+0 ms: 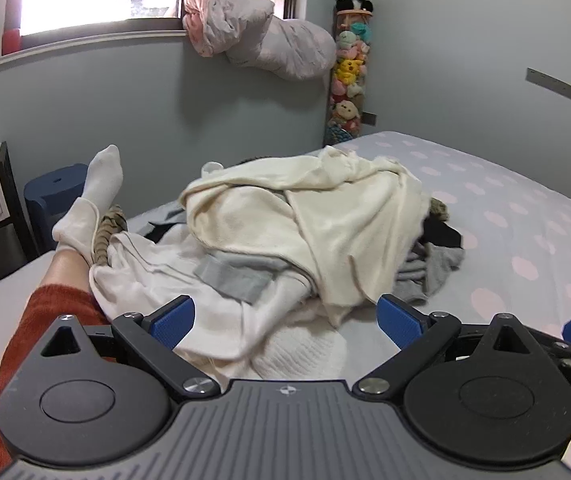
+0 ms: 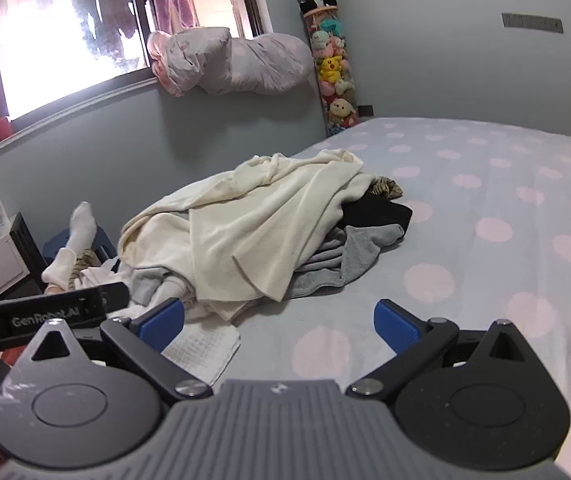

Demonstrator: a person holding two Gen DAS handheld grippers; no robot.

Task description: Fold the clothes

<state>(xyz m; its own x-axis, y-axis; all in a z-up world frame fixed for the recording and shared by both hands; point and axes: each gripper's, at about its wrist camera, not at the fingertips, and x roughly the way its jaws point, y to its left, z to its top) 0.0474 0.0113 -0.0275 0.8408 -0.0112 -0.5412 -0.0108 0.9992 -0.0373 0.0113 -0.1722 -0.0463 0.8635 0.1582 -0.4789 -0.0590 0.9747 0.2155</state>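
Left wrist: left gripper [image 1: 285,322] jaws wide, empty, low over the bed [image 1: 525,216]. Clothes pile [image 1: 305,232] dead ahead at 12, near; cream garment [image 1: 325,216] on top, long axis roughly 10-to-4. White waffle cloth [image 1: 305,354] lies between the pads, touching the pile's near edge. Person's socked foot [image 1: 93,196] at 10 crowds the pile's left side.

Right wrist: right gripper [image 2: 279,322] jaws wide, empty. Pile at 11–12, cream garment [image 2: 253,232] draped over grey [image 2: 349,256] and black [image 2: 377,212] items. Waffle cloth [image 2: 201,350] by the left pad. Left gripper looks nearer to it; likely first pick, though the pile's edge overlaps it.
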